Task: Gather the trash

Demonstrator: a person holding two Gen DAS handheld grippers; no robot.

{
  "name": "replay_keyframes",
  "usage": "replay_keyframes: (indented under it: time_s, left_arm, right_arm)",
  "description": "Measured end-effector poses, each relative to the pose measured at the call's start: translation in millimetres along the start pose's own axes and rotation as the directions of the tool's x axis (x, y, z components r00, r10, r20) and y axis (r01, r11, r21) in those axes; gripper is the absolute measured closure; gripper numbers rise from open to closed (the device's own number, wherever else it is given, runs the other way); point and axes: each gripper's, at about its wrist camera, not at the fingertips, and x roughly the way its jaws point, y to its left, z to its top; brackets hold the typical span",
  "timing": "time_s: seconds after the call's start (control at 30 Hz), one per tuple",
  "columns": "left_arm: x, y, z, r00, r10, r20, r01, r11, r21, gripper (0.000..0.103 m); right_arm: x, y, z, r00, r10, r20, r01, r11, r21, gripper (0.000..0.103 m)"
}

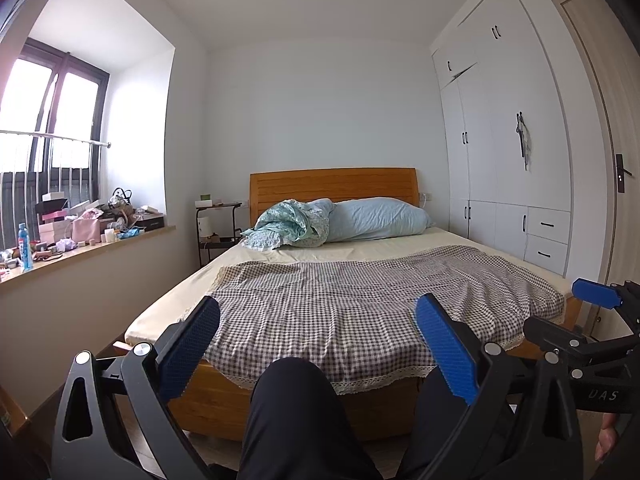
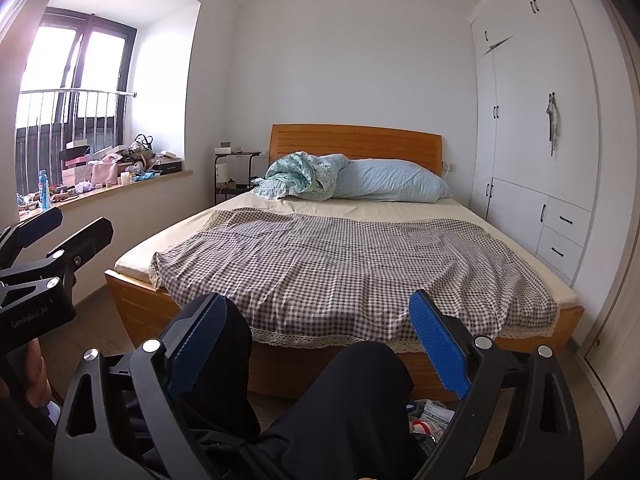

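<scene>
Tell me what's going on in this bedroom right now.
A person sits facing the foot of a bed, knees up, holding a gripper in each hand. The left gripper and right gripper both have their jaws wide open and hold nothing. No trash has been picked up yet. Some wrappers or packets lie on the floor by the person's leg, in the right wrist view, and the windowsill is cluttered with boxes and bottles.

Right gripper (image 1: pixel 596 298) body, lower right of your left wrist view: "DAS" in pale letters, cut off by the frame edge.
Left gripper (image 2: pixel 60 224) body, lower left of your right wrist view: "GenRobot.AI", small print.
Other print: too small for you to read.
</scene>
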Motion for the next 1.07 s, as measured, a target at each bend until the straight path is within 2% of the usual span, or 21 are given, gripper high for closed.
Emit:
replay_keyframes:
  time_s: [0.57,0.73,0.8,0.97,1.07]
  left_arm:
    - [0,-2,-1,1.000,-0.006,-0.011,0.006,1.000,-0.012,0.008]
    - [8,-2,2,0.999,-0.041,-0.007,0.041,0.999,-0.016,0.008]
    - [19,-5,7,0.999,-0.028,-0.023,0.028,1.000,-0.002,0.007]
    - [60,3,16,0.997,-0.074,-0.008,0.073,0.995,-0.071,0.007]
    - [105,7,18,0.999,-0.040,-0.029,0.038,0.997,-0.067,0.007]
  right_arm:
    - [1,1,-3,1.000,-0.008,-0.002,0.008,1.000,0.000,0.014]
    - [5,-2,-2,1.000,-0.020,0.004,0.020,1.000,0.000,0.014]
    - [12,-5,0,1.000,-0.020,0.006,0.020,1.000,0.000,0.014]
    - [49,-19,7,0.999,-0.042,-0.031,0.043,0.999,0.020,0.014]
    - [86,-28,15,0.997,-0.047,-0.054,0.048,0.999,0.012,0.014]
